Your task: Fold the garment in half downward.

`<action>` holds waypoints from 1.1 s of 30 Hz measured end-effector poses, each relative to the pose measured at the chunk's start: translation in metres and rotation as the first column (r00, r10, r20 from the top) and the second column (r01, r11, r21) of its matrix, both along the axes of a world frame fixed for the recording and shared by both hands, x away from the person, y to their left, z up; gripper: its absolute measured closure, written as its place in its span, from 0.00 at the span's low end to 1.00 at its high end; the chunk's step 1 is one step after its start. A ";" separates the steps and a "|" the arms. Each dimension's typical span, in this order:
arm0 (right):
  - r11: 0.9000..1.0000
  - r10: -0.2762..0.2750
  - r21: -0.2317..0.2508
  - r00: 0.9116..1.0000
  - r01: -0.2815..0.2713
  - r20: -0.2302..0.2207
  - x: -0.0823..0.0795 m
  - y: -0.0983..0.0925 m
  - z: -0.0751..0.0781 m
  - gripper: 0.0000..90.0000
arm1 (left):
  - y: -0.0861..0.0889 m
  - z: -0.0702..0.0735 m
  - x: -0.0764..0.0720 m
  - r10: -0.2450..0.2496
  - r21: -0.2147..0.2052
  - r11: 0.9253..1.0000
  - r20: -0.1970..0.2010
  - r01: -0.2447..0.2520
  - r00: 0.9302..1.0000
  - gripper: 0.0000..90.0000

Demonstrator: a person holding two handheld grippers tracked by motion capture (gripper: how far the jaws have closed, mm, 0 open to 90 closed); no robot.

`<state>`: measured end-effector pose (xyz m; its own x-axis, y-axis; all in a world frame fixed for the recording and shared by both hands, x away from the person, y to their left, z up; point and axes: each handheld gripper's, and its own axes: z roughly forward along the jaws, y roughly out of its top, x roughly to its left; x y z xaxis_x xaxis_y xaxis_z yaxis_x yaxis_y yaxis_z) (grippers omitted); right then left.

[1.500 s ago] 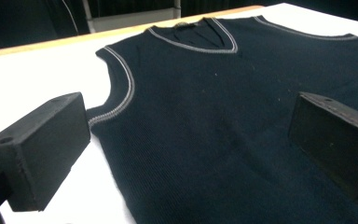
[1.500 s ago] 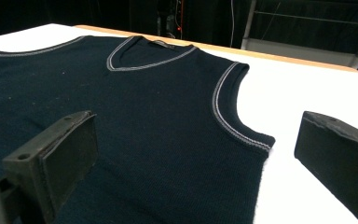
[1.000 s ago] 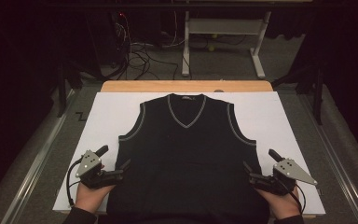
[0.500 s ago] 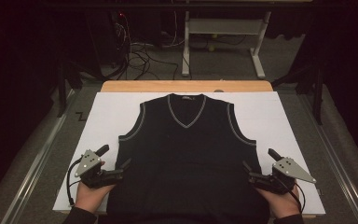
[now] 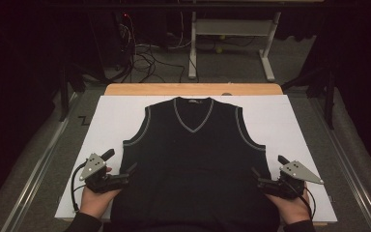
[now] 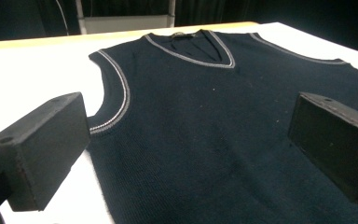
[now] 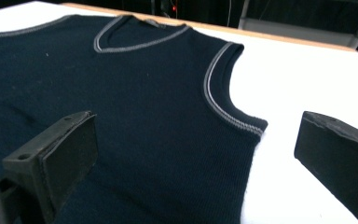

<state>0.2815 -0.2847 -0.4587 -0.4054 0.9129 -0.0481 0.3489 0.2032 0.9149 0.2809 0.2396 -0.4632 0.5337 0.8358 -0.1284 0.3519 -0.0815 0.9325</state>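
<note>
Jaws on both grippers stand wide apart and hold nothing: the left gripper (image 5: 125, 173) sits at the near left side seam of the vest (image 5: 193, 164), the right gripper (image 5: 260, 178) at the near right side seam, each straddling the cloth's edge where it meets the white sheet (image 5: 290, 121). In the left gripper view one jaw hangs over the white sheet and the other over the dark knit, and the right gripper view mirrors that. The vest lies flat and face up in the middle of the table (image 5: 193, 89), its V-neck toward the far edge and its hem toward the person, running off the near edge of the high view. It looks like a fine, soft knit, light and limp, so it will likely sag and stretch if lifted from one point and should slide easily on the smooth sheet. The side seams just below the armholes, or the ribbed hem corners, seem the soundest places to pinch, one gripper each, catching both layers together. Grey piping trims the neck and armholes. A small tag sits inside the back of the neck (image 6: 179, 33), but its lettering is too small to read, and no other writing or brand can be made out.
</note>
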 end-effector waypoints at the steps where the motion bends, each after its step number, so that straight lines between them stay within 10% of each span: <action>1: 1.000 -0.003 -0.002 1.000 0.003 -0.005 0.001 -0.001 -0.001 0.00 | 0.000 -0.001 0.002 0.003 -0.001 1.000 -0.011 -0.003 1.000 0.00; 33: 0.999 -0.033 -0.029 0.993 0.030 -0.114 -0.004 -0.001 -0.001 0.00 | 0.010 -0.002 0.004 0.013 0.016 1.000 -0.093 -0.012 0.996 0.00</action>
<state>0.2779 -0.2858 -0.4600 -0.3808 0.9242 -0.0284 0.4574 0.2150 0.8629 0.2848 0.2492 -0.4657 0.5094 0.8447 -0.1643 0.4384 -0.0905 0.8942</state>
